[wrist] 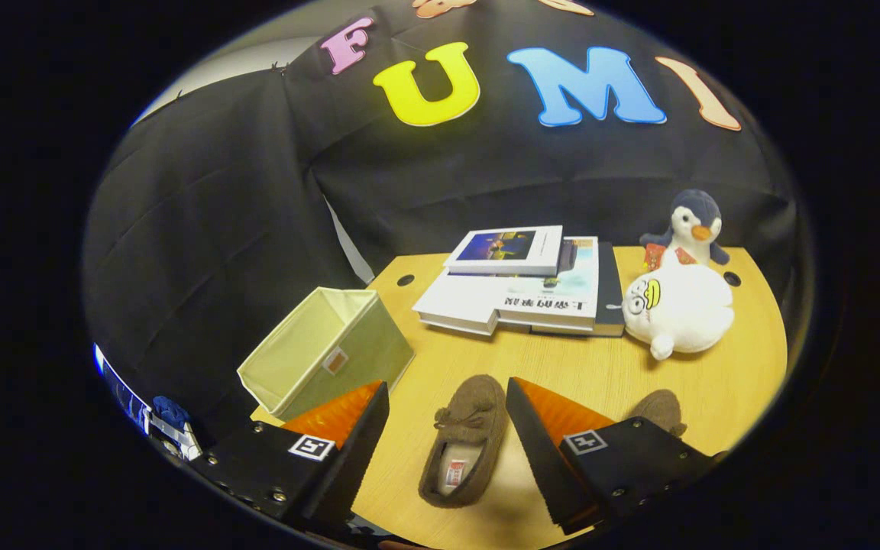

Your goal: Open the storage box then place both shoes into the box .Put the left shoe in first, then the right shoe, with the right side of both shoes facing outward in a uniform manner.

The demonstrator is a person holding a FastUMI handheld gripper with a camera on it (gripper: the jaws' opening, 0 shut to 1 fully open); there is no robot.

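Brown fleece marks both shoes on the pale wooden bench [562, 374]. One moccasin slipper [461, 447] lies at lower centre of the frame, between the two fingers of the gripper [448, 451], toe pointing away; the fingers stand wide apart and touch nothing, so the jaws are open and empty. A second brown shoe [658, 412] peeks out at lower right, largely hidden behind the right finger [543, 451]. The cream fabric storage box [325, 351] sits at left of centre, just beyond the left finger [348, 451], its top open and its interior looking empty.

Which slipper is the left one cannot be told from here, so the first risk is picking the wrong shoe and breaking the required order. The box appears to sit at the bench's near-left corner and is probably light; a nudge while lowering a shoe could push it off. Soft fleece may fold or slip under the pads, turning the shoe so the wrong side faces outward. Stacked books [520, 294] and two plush toys [681, 305] further back leave little room on that side.
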